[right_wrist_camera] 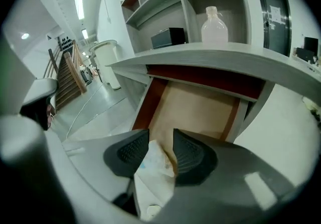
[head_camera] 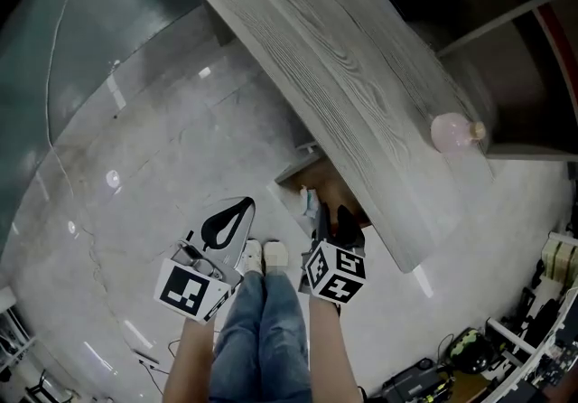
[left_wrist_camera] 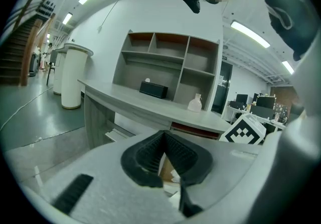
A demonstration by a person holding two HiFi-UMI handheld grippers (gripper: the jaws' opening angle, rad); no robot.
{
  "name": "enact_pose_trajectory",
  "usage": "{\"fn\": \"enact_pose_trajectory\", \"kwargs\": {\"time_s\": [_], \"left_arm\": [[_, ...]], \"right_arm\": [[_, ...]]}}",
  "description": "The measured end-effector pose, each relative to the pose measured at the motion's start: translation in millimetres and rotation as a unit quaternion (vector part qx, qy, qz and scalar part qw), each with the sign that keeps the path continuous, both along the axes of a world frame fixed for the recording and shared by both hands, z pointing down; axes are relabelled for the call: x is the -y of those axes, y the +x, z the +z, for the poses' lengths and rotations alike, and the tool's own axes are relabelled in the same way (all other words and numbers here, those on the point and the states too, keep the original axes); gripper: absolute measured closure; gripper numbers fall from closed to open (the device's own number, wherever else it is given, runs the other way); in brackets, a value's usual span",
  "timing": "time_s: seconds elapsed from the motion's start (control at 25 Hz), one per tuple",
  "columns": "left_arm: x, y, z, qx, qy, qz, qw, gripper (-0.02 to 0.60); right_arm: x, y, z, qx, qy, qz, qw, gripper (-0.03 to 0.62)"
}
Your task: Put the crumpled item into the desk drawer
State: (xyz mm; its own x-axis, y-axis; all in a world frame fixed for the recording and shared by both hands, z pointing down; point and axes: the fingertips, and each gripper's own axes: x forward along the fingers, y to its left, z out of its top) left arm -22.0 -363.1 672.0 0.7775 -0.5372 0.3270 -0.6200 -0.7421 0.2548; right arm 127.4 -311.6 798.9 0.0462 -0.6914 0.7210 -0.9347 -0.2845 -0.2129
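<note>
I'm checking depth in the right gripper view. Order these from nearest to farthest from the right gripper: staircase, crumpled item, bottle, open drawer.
1. crumpled item, between the jaws.
2. drawer, open, just ahead, under the desktop.
3. bottle, on the desktop above the drawer.
4. staircase, far off at the left.
</note>
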Motion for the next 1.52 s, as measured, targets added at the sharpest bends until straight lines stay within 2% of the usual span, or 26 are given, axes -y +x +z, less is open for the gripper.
{"fn": "enact_pose_trajectory", "kwargs": {"time_s": [0.16,0.28,0.36,0.4,0.56,0.68,0.84,1.04,1.16,1.32,1.52], "left_arm": [[2,-1,-8,-0.006,0.004,-0.001,1.0,0.592],[4,-3,-26,-0.011,0.017,-0.003,0.9998,0.592],[7,-3,-47,-0.015,0.031,-0.003,0.9994,0.592],[9,-3,-62,-0.018,0.04,-0.003,0.999,0.592],[19,-1,-135,-0.031,0.086,-0.003,0.9958,0.592],[30,4,-199,-0.044,0.132,-0.001,0.9903,0.592],[55,17,-287,-0.067,0.218,0.003,0.9736,0.593],[28,19,-370,-0.077,0.26,0.005,0.9624,0.592],[22,23,-404,-0.083,0.282,0.002,0.956,0.592],[11,22,-422,-0.085,0.289,-0.015,0.9535,0.592],[2,19,-430,-0.083,0.296,-0.031,0.951,0.592]], "right_arm": [[2,-6,-15,-0.002,0.018,0.005,1.0,0.451],[4,-15,-44,-0.013,0.048,-0.003,0.999,0.503],[5,-19,-75,-0.035,0.071,-0.013,0.997,0.572],[7,-19,-93,-0.045,0.084,-0.016,0.995,0.585],[21,-12,-181,-0.069,0.157,-0.017,0.985,0.585],[38,3,-260,-0.082,0.229,-0.013,0.97,0.585],[67,23,-373,-0.112,0.358,-0.028,0.927,0.585],[36,26,-466,-0.115,0.419,-0.038,0.9,0.585],[29,31,-506,-0.119,0.451,-0.041,0.883,0.585],[15,34,-536,-0.128,0.474,-0.054,0.87,0.585],[3,44,-535,-0.129,0.473,-0.06,0.87,0.585]]}}
